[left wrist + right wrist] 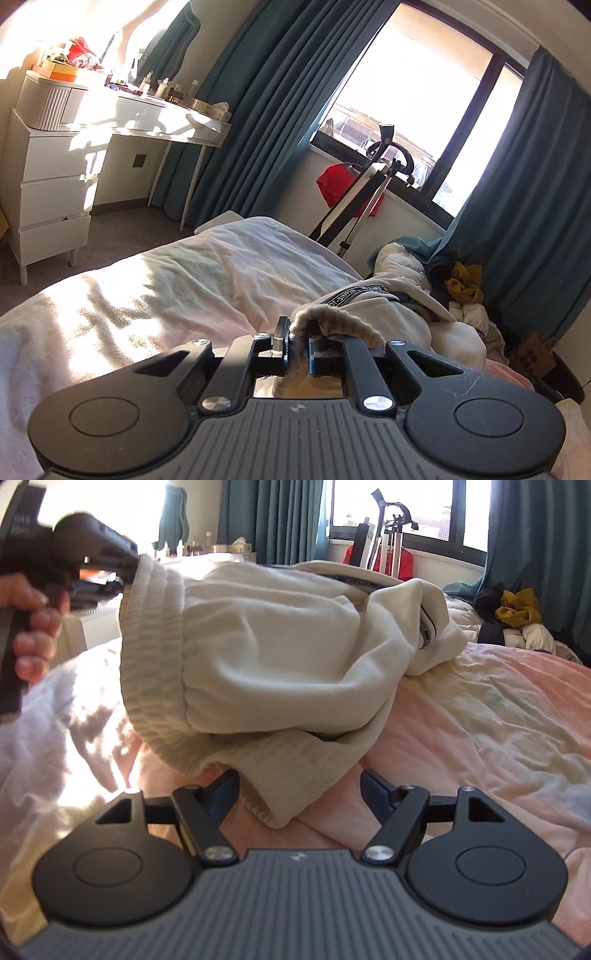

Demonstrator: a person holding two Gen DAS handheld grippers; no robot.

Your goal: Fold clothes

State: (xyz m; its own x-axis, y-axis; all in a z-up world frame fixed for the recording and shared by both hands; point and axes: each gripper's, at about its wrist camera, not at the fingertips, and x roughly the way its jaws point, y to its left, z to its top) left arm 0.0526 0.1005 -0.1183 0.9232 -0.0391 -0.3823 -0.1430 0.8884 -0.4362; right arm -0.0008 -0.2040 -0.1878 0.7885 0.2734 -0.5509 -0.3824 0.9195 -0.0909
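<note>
A cream sweatshirt [258, 646] with a ribbed hem lies bunched on the pink and white bedspread [498, 720]. My left gripper [298, 341] is shut on its fuzzy hem edge [332, 317] and lifts it; it also shows in the right wrist view [125, 565] at the upper left, pinching the hem. My right gripper [299, 790] is open, low over the bed, with a lower corner of the sweatshirt hanging between its fingers [225, 790].
A heap of other clothes [517, 616] lies at the far right of the bed. A white dressing table [122, 118] and drawers stand left. A black stand [362, 192] and teal curtains [258, 110] are by the window.
</note>
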